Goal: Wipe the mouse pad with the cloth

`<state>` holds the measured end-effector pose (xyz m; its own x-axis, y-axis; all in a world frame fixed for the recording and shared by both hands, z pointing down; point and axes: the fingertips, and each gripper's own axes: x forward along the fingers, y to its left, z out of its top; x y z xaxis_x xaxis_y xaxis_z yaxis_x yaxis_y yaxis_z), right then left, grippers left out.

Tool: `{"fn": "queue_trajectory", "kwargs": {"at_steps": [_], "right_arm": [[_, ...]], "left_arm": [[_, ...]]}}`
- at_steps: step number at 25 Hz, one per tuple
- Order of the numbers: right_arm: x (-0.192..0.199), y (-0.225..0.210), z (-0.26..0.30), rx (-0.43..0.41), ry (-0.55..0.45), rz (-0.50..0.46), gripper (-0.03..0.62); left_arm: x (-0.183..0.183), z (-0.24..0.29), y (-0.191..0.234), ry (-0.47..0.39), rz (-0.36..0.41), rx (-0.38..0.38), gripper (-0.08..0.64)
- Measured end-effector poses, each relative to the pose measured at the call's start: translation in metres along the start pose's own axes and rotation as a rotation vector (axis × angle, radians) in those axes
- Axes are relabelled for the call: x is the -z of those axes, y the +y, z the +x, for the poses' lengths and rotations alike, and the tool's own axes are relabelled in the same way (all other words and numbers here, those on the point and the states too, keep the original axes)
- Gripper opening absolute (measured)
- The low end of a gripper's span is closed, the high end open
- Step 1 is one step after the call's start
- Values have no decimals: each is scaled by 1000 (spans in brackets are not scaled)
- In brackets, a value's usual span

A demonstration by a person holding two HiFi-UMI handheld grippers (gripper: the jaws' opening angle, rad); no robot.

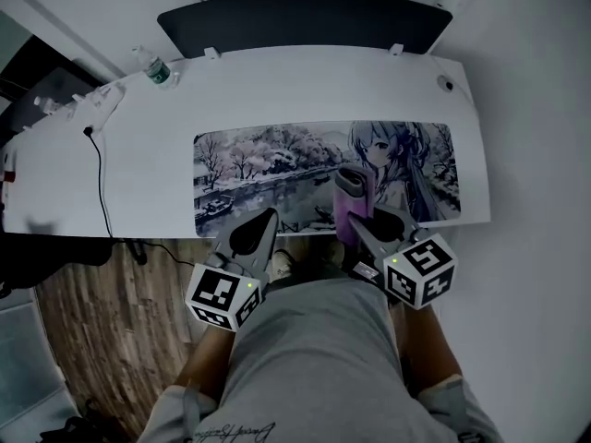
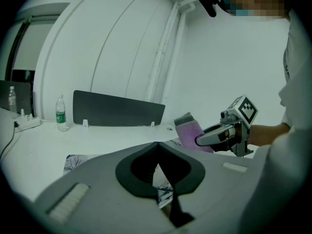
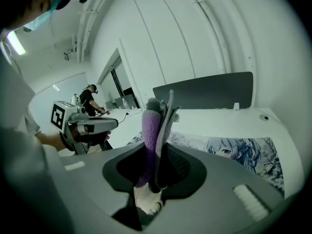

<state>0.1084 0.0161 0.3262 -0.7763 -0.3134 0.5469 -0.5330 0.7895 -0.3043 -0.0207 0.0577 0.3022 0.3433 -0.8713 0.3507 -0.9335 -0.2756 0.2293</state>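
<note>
A long printed mouse pad (image 1: 277, 169) with a snowy scene and an anime figure lies along the near half of the white desk (image 1: 277, 90). My right gripper (image 1: 365, 224) hangs over the pad's near edge, shut on a folded purple and grey cloth (image 1: 351, 201) that stands up between its jaws (image 3: 155, 130). My left gripper (image 1: 247, 238) hovers at the desk's front edge, left of the right one, shut with nothing in it. In the left gripper view the cloth (image 2: 190, 130) and the right gripper (image 2: 214, 135) show at the right.
A dark divider panel (image 1: 305, 21) stands along the desk's far edge. A water bottle (image 1: 155, 67) and a power strip (image 1: 78, 109) with a black cable (image 1: 100, 178) occupy the far left. Wooden floor (image 1: 102, 312) lies below the desk. Another person stands in the background (image 3: 90, 99).
</note>
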Motion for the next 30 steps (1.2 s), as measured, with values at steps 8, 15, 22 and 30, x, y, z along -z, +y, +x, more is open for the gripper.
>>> {"fn": "queue_trajectory", "kwargs": {"at_steps": [8, 15, 22, 30], "right_arm": [[-19, -2, -5, -28, -29, -42, 101], [-11, 0, -2, -47, -22, -32, 101], [-7, 1, -4, -64, -13, -30, 101], [3, 1, -6, -73, 5, -14, 98]], "left_arm": [[-13, 9, -16, -18, 13, 6, 18], [-14, 8, -17, -20, 19, -10, 18], [-14, 1, -14, -25, 17, -42, 18], [-8, -5, -19, -26, 5, -44, 18]]}}
